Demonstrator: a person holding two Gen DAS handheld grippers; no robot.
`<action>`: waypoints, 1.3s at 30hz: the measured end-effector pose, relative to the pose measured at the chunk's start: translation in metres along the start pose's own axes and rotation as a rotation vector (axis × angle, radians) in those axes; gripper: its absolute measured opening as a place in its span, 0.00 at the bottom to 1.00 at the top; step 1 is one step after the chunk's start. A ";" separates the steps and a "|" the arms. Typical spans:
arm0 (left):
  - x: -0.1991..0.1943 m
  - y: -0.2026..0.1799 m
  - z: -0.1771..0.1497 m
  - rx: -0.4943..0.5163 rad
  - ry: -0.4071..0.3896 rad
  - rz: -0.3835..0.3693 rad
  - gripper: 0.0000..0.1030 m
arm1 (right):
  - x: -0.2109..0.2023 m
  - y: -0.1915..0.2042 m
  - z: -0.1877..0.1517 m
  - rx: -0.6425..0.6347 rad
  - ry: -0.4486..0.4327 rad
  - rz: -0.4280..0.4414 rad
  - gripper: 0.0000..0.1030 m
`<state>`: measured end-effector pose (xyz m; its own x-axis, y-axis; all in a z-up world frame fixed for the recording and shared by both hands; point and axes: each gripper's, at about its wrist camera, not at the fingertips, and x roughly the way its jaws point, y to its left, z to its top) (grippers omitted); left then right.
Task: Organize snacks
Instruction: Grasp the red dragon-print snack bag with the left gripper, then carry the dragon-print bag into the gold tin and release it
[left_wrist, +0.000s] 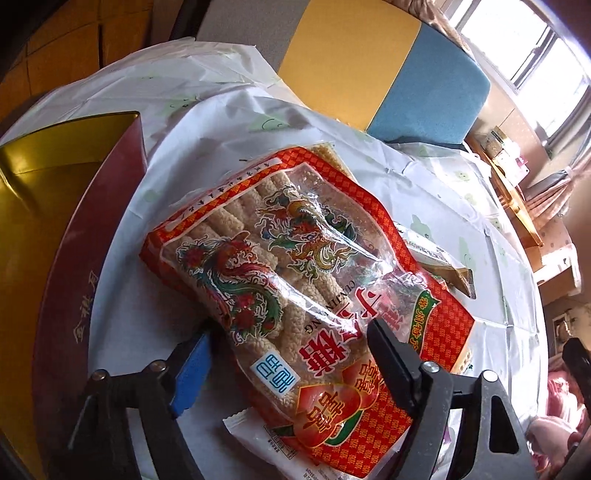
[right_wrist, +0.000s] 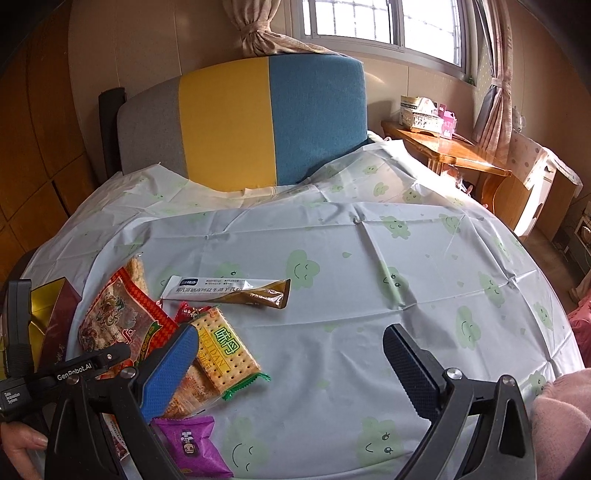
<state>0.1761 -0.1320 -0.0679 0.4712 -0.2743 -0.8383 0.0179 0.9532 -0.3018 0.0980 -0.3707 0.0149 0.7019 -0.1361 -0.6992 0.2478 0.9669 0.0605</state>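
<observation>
Left gripper (left_wrist: 291, 354) straddles the red snack bag (left_wrist: 295, 266), contact unclear.

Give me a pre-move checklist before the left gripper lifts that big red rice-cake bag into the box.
1. Red-and-clear plastic bag of rice cakes sits between the left gripper jaws: ok.
2. Pads pressing the bag: cannot tell.
3. Dark red box with gold lining open, beside the bag: ok.
4. White snack wrapper pinned under the bag, may drag along: not ok.
5. Right gripper open, empty, clear of the bag: ok.
</observation>
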 end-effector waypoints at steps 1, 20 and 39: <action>-0.001 0.000 -0.001 0.010 -0.010 -0.006 0.70 | 0.000 0.000 0.000 0.000 -0.002 -0.001 0.99; -0.039 0.006 0.016 0.156 -0.099 -0.076 0.29 | 0.009 0.000 -0.001 -0.019 0.028 -0.037 0.99; -0.148 0.097 0.014 0.243 -0.187 -0.016 0.29 | 0.014 0.013 -0.009 -0.089 0.065 -0.033 0.99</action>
<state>0.1201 0.0024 0.0334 0.6226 -0.2829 -0.7296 0.2263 0.9576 -0.1782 0.1049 -0.3584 -0.0001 0.6490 -0.1564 -0.7446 0.2073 0.9780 -0.0247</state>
